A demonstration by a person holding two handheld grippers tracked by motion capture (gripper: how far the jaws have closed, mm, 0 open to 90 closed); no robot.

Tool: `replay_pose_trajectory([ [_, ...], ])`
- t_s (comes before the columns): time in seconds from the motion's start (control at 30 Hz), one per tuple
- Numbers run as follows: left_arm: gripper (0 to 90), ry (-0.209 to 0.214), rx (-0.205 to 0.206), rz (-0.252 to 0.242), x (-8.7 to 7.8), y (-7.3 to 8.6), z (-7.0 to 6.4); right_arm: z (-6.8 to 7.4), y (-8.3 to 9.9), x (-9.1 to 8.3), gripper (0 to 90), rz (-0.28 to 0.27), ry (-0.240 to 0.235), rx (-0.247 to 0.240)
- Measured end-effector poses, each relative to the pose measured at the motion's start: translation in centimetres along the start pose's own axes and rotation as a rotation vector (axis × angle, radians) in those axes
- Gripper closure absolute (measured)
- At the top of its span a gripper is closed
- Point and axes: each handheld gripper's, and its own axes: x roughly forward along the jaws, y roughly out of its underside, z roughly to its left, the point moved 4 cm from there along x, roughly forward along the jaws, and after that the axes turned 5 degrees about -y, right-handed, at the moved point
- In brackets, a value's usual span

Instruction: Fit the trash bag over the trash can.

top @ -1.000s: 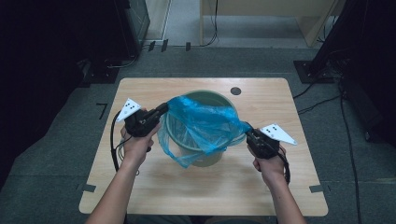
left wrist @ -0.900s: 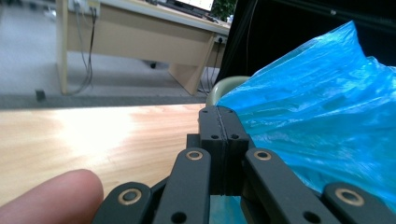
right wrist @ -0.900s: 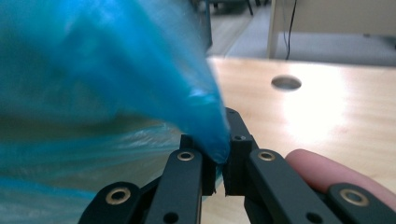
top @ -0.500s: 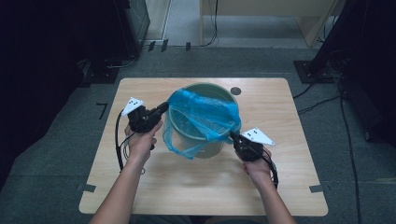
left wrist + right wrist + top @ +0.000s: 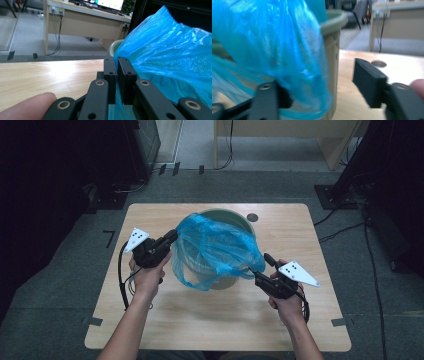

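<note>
A thin blue plastic bag (image 5: 215, 247) is draped over a green bin (image 5: 225, 212) standing mid-table. My left gripper (image 5: 172, 236) is shut on the bag's left edge; in the left gripper view (image 5: 117, 68) the film is pinched between the closed jaws, with the bin's rim (image 5: 113, 47) behind. My right gripper (image 5: 261, 267) sits at the bin's right front with its jaws apart. In the right gripper view (image 5: 324, 85) the bag (image 5: 274, 47) hangs over the left jaw and hides it. The right jaw is bare beside the bin wall (image 5: 332, 52).
The wooden table (image 5: 200, 320) has bare surface in front of the bin and a round cable hole (image 5: 252, 217) behind it. Dark equipment stands on the floor at both sides. A desk (image 5: 82, 22) with cables is beyond the table.
The bag, stretched wide between the grippers a second ago, has slackened and sunk over the bin. My right gripper dipped in toward the bin and now stands open. The left hardly moved.
</note>
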Motion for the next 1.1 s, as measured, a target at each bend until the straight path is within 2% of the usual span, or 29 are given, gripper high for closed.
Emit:
replay_pose_trajectory([
  [0.03, 84.6, -0.004, 0.002, -0.003, 0.0, -0.1, -0.1, 0.1, -0.2, -0.3, 21.9, -0.02, -0.004, 0.0],
  [0.07, 84.4, -0.007, 0.001, -0.005, -0.1, -0.1, -0.1, 0.1, -0.5, -0.6, 18.6, -0.033, -0.014, 0.002],
  [0.13, 84.0, -0.009, 0.002, -0.008, -0.2, -0.2, -0.2, 0.1, -0.8, -1.1, 17.3, -0.051, -0.03, 0.01],
  [0.23, 83.4, -0.016, -0.001, -0.012, -0.3, -0.3, -0.3, 0.2, -1.2, -2.0, 16.1, -0.076, -0.045, -0.017],
  [0.27, 83.4, -0.024, 0.004, -0.015, -0.3, -0.4, -0.4, 0.3, -1.3, -2.2, 16.1, -0.08, -0.066, -0.021],
  [0.33, 84.2, -0.031, 0.004, -0.013, -0.2, -0.6, -0.4, 0.5, -1.5, -2.9, 16.1, -0.091, -0.151, -0.022],
  [0.5, 86.8, -0.054, 0.018, -0.008, -0.1, -0.6, -0.4, 0.9, -2.2, -4.1, 16.1, -0.116, -0.304, -0.004],
  [0.6, 86.8, -0.054, 0.02, -0.005, 0.0, -0.5, -0.4, 0.8, -2.6, -4.9, 16.2, -0.151, -0.364, 0.015],
  [0.67, 86.8, -0.048, 0.021, -0.007, -0.1, -0.6, -0.5, 0.7, -2.8, -5.2, 17.5, -0.157, -0.354, 0.014],
  [0.77, 86.7, -0.036, 0.024, -0.023, -0.4, -0.8, -0.8, 0.4, -3.3, -5.4, 19.8, -0.153, -0.244, -0.028],
  [0.83, 86.6, -0.029, 0.029, -0.031, -0.5, -1.0, -1.0, 0.6, -3.8, -5.6, 21.8, -0.167, -0.205, -0.055],
  [0.93, 86.5, -0.024, 0.041, -0.036, -0.6, -1.1, -1.2, 1.2, -4.3, -5.6, 38.2, -0.197, -0.139, -0.097],
  [1.0, 86.4, -0.023, 0.042, -0.036, -0.6, -1.1, -1.1, 1.8, -4.6, -5.5, 51.2, -0.202, -0.131, -0.149],
  [1.07, 86.3, -0.025, 0.042, -0.034, -0.7, -1.2, -1.1, 2.3, -4.8, -5.4, 59.3, -0.199, -0.126, -0.192],
  [1.1, 86.2, -0.024, 0.041, -0.033, -0.7, -1.2, -1.0, 2.4, -5.0, -5.3, 64.6, -0.202, -0.105, -0.206],
])
